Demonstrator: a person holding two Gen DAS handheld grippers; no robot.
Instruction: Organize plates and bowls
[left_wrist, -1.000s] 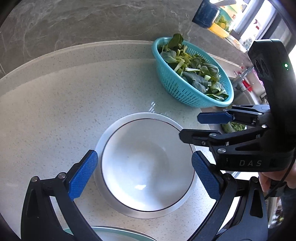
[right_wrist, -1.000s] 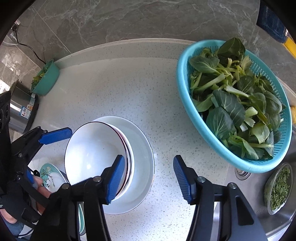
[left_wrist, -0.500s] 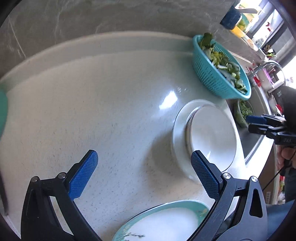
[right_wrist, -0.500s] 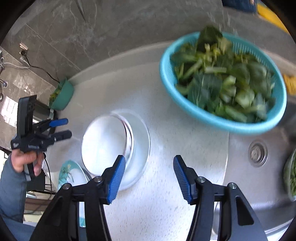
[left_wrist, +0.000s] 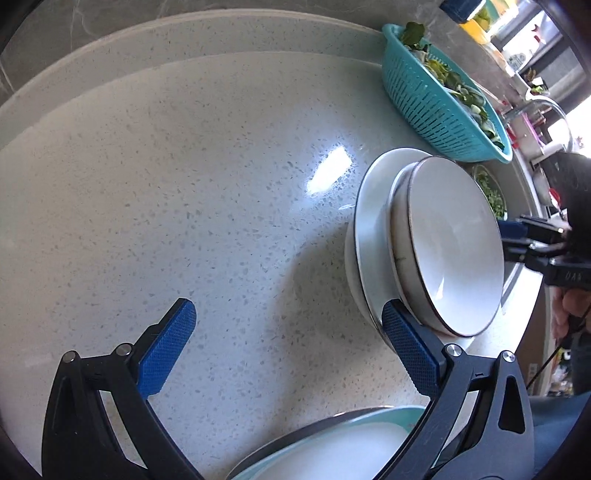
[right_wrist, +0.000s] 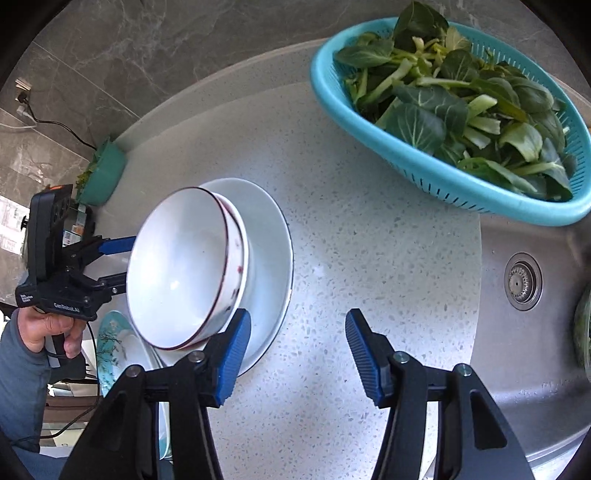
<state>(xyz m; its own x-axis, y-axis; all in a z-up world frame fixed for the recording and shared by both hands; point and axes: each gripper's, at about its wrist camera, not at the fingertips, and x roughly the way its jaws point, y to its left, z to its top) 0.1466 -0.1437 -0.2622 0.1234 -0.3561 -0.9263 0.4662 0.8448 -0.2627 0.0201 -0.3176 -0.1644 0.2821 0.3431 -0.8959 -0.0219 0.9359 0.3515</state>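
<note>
Beside the bowl (right_wrist: 184, 269), no longer above it, left tongs (left_wrist: 288, 350) and right tongs (right_wrist: 295, 354), both apart, empty.

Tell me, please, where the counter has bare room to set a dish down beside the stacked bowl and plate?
The counter is bare from the white plate with the bowl out to the back wall. Another free strip lies between that plate and the sink, below the teal colander. It is crowded beside the floral plate.
</note>
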